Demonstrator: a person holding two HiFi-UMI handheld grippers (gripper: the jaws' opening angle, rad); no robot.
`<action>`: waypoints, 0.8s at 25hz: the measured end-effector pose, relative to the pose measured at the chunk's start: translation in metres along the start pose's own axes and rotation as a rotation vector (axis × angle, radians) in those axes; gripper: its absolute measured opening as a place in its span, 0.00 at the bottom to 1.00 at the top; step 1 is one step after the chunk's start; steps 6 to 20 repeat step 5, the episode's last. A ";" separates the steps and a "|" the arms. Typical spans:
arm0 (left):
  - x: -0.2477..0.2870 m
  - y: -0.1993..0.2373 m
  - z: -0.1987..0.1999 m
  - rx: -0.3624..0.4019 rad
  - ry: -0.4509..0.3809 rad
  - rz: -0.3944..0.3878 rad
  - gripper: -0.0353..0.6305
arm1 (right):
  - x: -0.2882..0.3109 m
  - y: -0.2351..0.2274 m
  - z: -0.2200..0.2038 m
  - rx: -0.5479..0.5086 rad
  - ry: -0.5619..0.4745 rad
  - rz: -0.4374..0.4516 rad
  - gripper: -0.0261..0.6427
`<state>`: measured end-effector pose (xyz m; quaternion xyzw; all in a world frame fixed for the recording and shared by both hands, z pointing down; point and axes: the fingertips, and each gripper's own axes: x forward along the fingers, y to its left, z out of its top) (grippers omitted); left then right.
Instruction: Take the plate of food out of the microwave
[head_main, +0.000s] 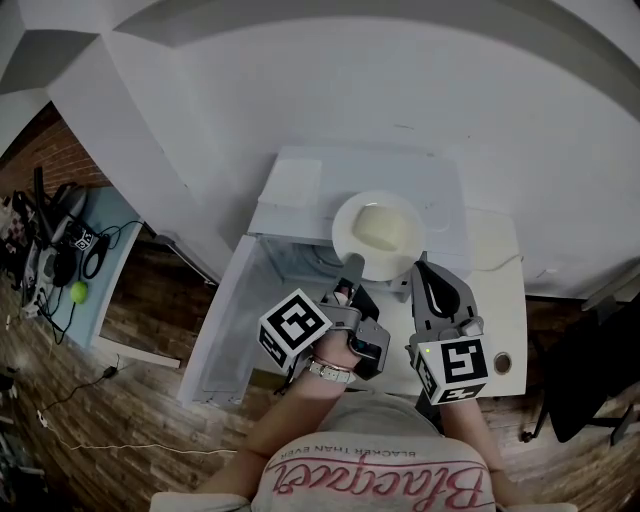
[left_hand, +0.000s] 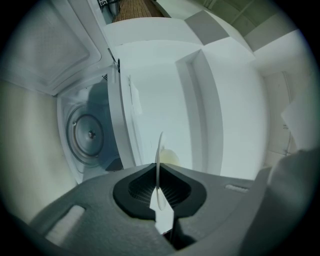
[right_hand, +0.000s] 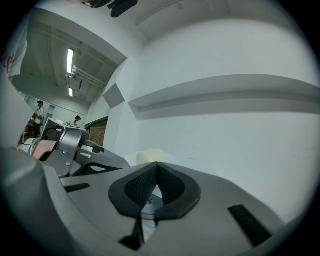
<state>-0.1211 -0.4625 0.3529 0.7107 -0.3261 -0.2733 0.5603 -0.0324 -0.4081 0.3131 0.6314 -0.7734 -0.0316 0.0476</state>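
A white plate (head_main: 343, 222) with pale yellow food (head_main: 382, 228) hangs in the air above the white microwave (head_main: 300, 180), outside its cavity. My left gripper (head_main: 351, 268) is shut on the plate's near-left rim. My right gripper (head_main: 421, 268) is shut on the near-right rim. In the left gripper view the plate (left_hand: 160, 152) shows edge-on, pinched between the dark pads of the left gripper (left_hand: 158, 187). In the right gripper view the plate's rim (right_hand: 147, 212) sits between the closed pads of the right gripper (right_hand: 156, 185), with the food (right_hand: 150, 157) just beyond.
The microwave door (head_main: 222, 325) stands open to the left, and the bare turntable (left_hand: 89, 134) shows inside. A white table (head_main: 503, 300) lies at the right. A desk with cables and a green ball (head_main: 79, 291) is far left. Two people (right_hand: 39, 107) stand far off.
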 end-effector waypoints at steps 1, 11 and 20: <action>-0.001 0.000 0.000 0.000 0.000 -0.001 0.07 | 0.000 0.000 0.000 0.001 0.000 0.001 0.05; -0.002 -0.003 0.001 -0.003 -0.001 -0.007 0.07 | -0.001 0.002 0.002 0.004 -0.003 0.006 0.05; -0.002 -0.003 0.001 -0.003 -0.001 -0.007 0.07 | -0.001 0.002 0.002 0.004 -0.003 0.006 0.05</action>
